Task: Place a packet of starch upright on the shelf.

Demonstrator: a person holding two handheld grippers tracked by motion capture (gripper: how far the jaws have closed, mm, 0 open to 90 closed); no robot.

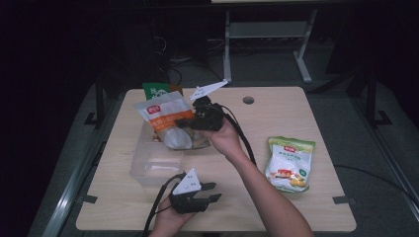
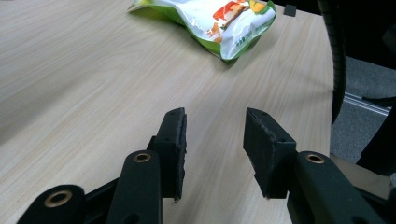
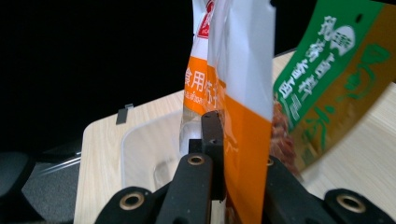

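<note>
Left tool (image 1: 211, 192) near table edge (image 1: 217, 230), bare wood ahead.

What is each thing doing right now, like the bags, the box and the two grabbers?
Orange and white bag: lifted over the box, pinched by the right gripper.
Clear plastic box: open, on the table.
Green and white bag: lying flat on the table, untouched.
Green bag: behind the box, partly hidden.
Left gripper: open, empty.
</note>
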